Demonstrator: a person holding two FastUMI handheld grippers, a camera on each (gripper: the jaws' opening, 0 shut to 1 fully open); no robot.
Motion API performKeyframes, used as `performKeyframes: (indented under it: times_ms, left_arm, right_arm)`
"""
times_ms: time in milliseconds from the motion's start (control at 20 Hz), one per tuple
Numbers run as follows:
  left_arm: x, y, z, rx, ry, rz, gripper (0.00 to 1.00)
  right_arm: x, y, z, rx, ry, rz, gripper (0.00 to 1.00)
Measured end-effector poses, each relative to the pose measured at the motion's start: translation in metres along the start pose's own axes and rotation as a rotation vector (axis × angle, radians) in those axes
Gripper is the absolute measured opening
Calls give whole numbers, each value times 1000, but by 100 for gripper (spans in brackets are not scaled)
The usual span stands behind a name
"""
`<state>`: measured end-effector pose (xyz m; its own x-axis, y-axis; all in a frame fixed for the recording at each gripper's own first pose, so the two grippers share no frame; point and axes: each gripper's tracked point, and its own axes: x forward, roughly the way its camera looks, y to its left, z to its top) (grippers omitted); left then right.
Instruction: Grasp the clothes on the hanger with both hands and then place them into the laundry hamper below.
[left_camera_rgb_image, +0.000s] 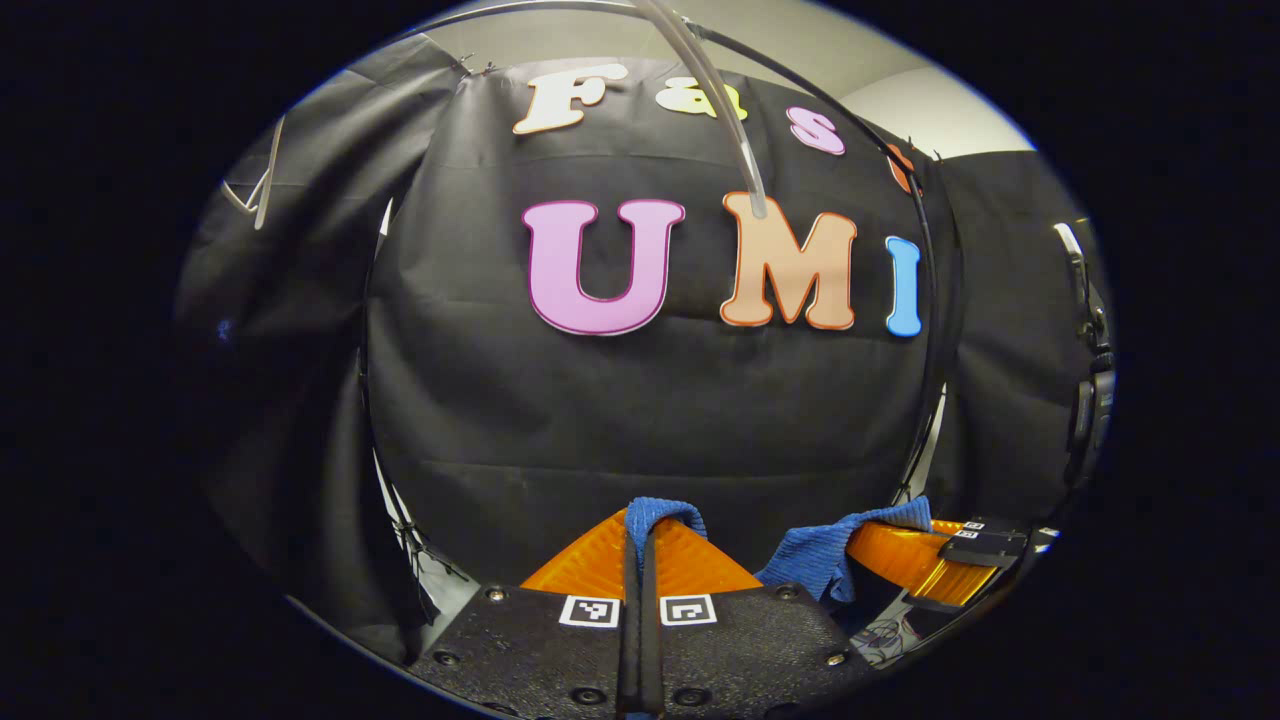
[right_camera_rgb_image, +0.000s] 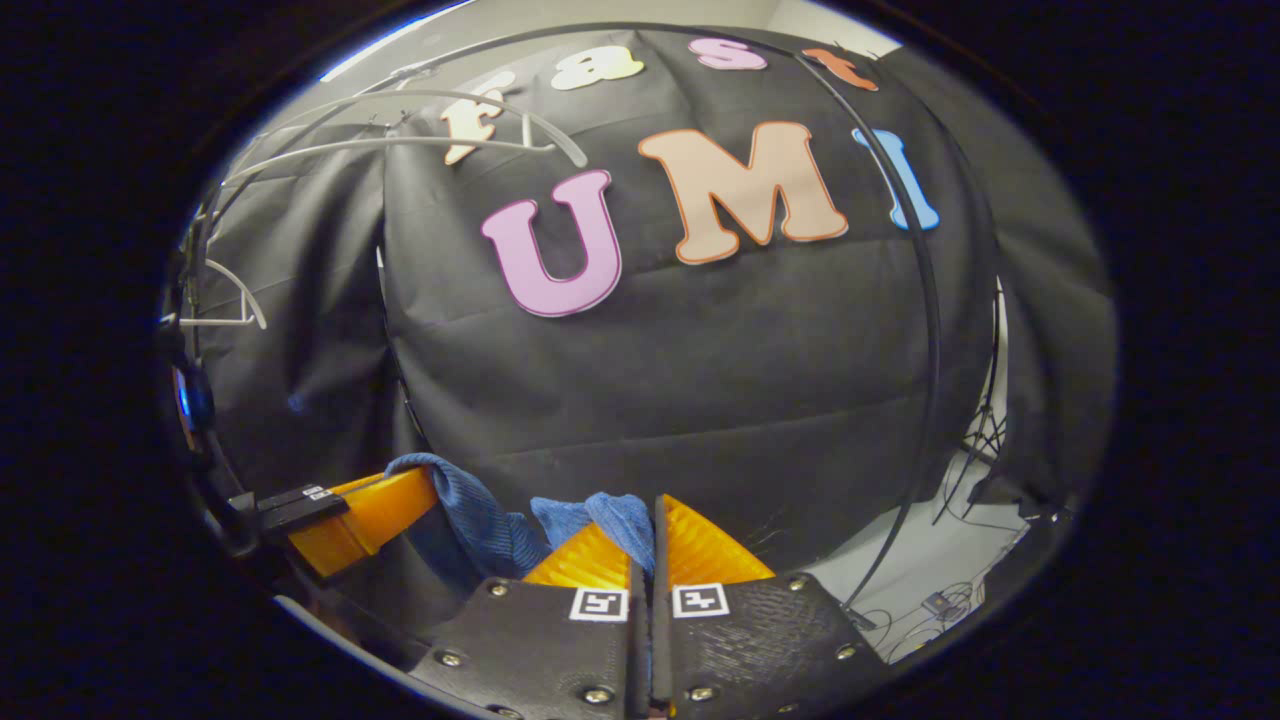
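**Operator:** Two grippers, both clamped on the same blue cloth. Left gripper view first: my left gripper (left_camera_rgb_image: 640, 540) has its jaws closed, with a fold of the blue garment (left_camera_rgb_image: 815, 560) pinched between them and poking out at the tips. The right gripper (left_camera_rgb_image: 925, 560) sits off to the side, the same cloth draped over its fingers.

**Spotter:** And the hanger?

**Operator:** A pale hanger arm (left_camera_rgb_image: 715, 110) curves overhead, well above the cloth. In the right gripper view, the right gripper (right_camera_rgb_image: 650, 545) is also closed, cloth bunched against its tips and sagging across to the left gripper (right_camera_rgb_image: 370, 515). Pale hangers (right_camera_rgb_image: 400, 135) hang at upper left.

**Spotter:** How will it handle?

**Operator:** Soft, light, knitted-looking, I'd judge; it slumps between the grips. Holding two separated edges should stop it bunching. The hamper is out of frame, so I can't judge the drop.
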<state>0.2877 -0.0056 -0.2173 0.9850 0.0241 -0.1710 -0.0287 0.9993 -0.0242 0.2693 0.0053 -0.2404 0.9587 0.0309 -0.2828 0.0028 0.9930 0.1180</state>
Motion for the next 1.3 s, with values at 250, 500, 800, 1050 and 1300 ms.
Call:
performKeyframes:
  times_ms: [250,500,800,1050,1300]
  left_arm:
    - [-4,14,-50,3,89,9,1]
    - [-3,18,-80,4,151,9,1]
    - [2,25,-134,21,284,31,1]
    - [8,19,-186,24,406,9,4]
    - [8,19,-235,28,535,7,4]
  right_arm:
    - [8,-25,-43,11,85,-64,2]
    - [14,-32,-73,-10,146,-84,2]
    - [23,-47,-117,-38,223,-125,2]
    - [30,-51,-163,-65,319,-118,2]
    - [34,-63,-202,-67,390,-151,3]
